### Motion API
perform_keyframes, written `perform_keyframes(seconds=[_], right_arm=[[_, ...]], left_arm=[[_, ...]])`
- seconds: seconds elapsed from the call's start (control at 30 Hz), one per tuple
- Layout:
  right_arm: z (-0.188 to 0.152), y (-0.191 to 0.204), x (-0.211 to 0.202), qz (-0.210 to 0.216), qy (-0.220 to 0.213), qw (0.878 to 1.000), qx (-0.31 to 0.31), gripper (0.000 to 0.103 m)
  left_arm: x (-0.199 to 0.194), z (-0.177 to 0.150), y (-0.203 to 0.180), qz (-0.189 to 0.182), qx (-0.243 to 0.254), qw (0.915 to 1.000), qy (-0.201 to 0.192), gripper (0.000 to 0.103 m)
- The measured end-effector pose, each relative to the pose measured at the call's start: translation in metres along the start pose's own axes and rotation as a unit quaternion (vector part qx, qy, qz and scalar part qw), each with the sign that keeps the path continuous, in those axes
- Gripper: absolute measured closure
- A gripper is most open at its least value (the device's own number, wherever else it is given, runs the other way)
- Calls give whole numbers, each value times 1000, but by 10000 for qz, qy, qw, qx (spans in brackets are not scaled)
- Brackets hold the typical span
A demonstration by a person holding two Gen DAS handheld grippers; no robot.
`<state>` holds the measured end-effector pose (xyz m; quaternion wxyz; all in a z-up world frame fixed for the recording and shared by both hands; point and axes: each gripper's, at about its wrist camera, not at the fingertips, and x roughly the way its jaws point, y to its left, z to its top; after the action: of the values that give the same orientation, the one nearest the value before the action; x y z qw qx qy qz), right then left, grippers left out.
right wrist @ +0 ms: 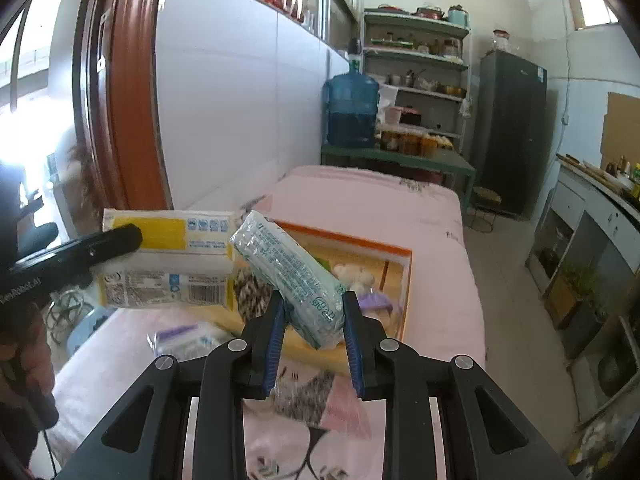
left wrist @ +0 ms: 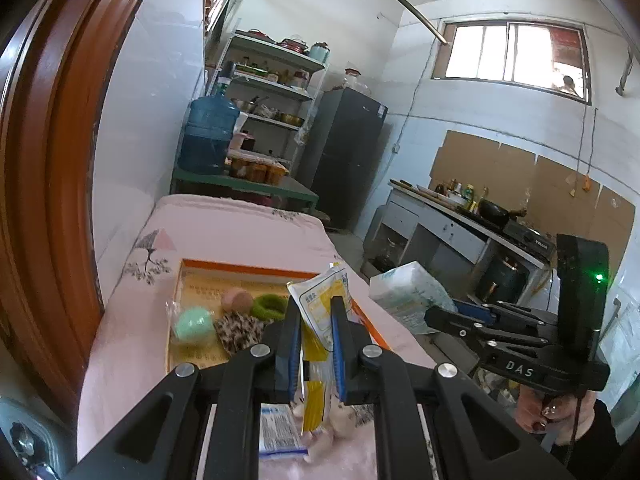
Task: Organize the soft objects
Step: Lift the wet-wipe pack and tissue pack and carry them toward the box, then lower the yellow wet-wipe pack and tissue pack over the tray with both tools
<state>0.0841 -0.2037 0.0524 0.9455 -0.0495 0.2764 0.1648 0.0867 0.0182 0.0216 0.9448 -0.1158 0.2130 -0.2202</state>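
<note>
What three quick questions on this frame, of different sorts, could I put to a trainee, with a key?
1. True or false: the left gripper is shut on the yellow and white packet.
2. Which thing does the right gripper hold? A) the blue water jug B) the pale green tissue pack C) the leopard-print cloth
3. Fill in: the mint green ball lies in the orange ____.

Key: 1 true; 2 B; 3 box.
</note>
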Motion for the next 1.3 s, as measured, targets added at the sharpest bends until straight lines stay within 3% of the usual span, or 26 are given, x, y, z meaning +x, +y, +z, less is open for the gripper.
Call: perform_keyframes(seconds=[0.77,1.3], right_arm=[[86,-14,48,-94,-603,9966,547,75],[113,-40,111,-93,-829,9886,1253,74]], left_arm=[[46,66,26,424,-197,9976,-504,89],[102,90,53,709,-529,9943,-604,89]])
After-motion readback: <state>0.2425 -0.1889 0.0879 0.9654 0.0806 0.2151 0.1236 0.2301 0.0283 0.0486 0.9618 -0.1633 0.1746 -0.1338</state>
